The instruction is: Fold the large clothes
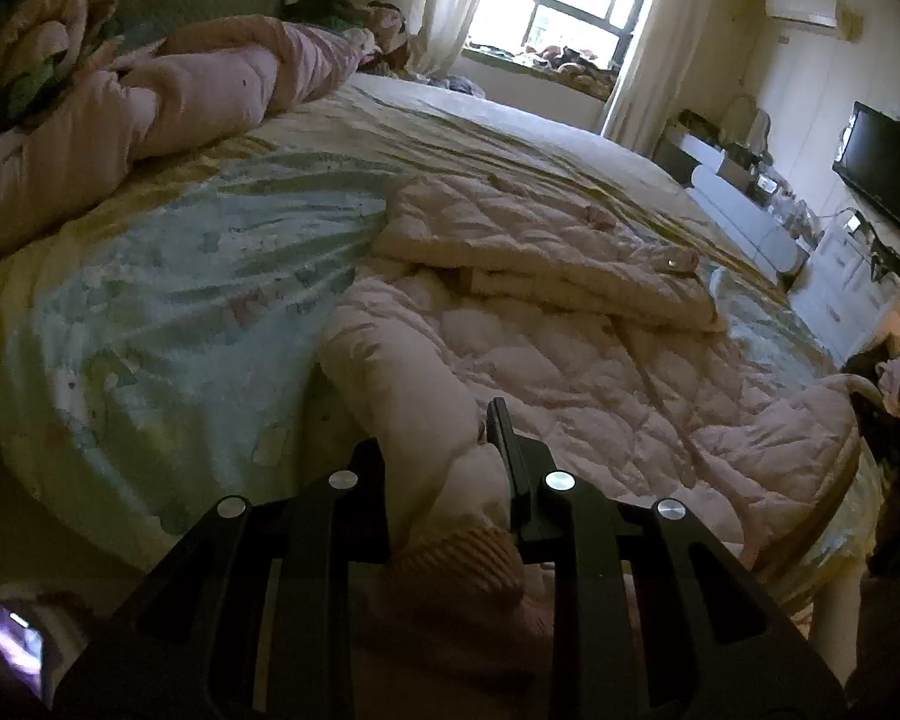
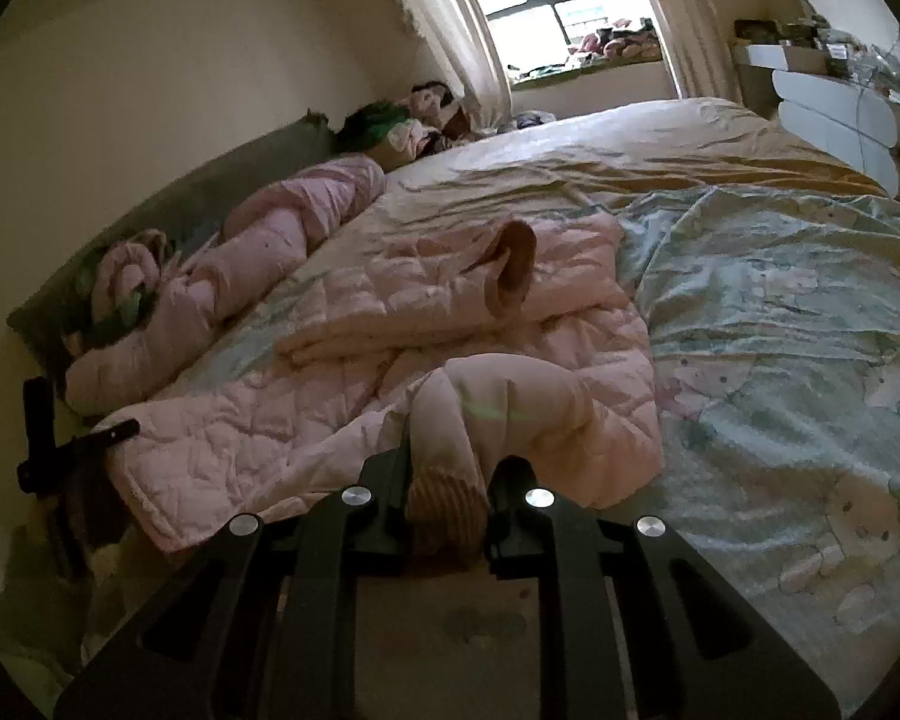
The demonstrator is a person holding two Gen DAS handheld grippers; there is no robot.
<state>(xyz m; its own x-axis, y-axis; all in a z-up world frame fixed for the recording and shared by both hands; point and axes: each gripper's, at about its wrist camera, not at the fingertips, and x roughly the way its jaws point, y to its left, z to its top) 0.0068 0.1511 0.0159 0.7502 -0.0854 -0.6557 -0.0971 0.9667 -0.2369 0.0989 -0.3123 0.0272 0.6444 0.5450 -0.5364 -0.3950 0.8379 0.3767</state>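
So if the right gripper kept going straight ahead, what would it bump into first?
Probably the pink quilted jacket. The right gripper is shut on that jacket's sleeve cuff, and the jacket's bunched body lies on the bed directly ahead, though depth is unclear.

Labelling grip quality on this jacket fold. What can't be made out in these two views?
- Left gripper: left finger's tip hidden behind the sleeve.
- Right gripper: pad contact hidden by the bunched cuff.
- Jacket: near hem cut off by the gripper body, left view.
- Windowsill clutter: too small, backlit.
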